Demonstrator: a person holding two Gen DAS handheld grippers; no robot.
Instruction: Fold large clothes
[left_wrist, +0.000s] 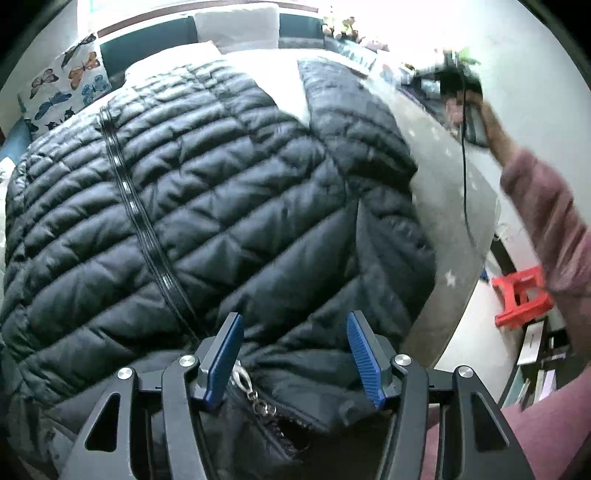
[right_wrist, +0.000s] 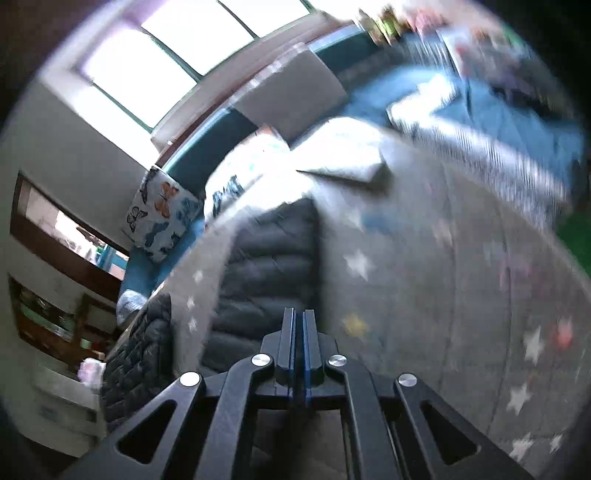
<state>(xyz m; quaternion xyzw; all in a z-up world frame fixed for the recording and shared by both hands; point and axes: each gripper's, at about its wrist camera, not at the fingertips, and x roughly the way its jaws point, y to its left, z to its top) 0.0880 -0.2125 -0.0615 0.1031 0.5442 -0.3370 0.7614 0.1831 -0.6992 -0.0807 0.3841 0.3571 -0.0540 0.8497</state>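
A black quilted puffer jacket (left_wrist: 221, 184) lies spread on a grey star-print bed sheet (left_wrist: 436, 166), its zip (left_wrist: 144, 229) running up the middle. My left gripper (left_wrist: 294, 315) hangs open just over the jacket's near end, blue pads apart, and the metal zip pull (left_wrist: 242, 380) lies by the left finger. One sleeve (left_wrist: 354, 122) stretches away to the upper right. The right wrist view is blurred. It shows my right gripper (right_wrist: 300, 312) shut, pads together with nothing between them, just above that sleeve (right_wrist: 269, 266). The person's hand and pink sleeve (left_wrist: 539, 199) carry it at the bed's right side.
A butterfly-print pillow (left_wrist: 62, 92) and a grey cushion (left_wrist: 236, 26) lean at the headboard. Blue striped bedding (right_wrist: 498, 147) is piled at the far right of the bed. A red stool (left_wrist: 521, 299) stands on the floor beyond the bed's right edge.
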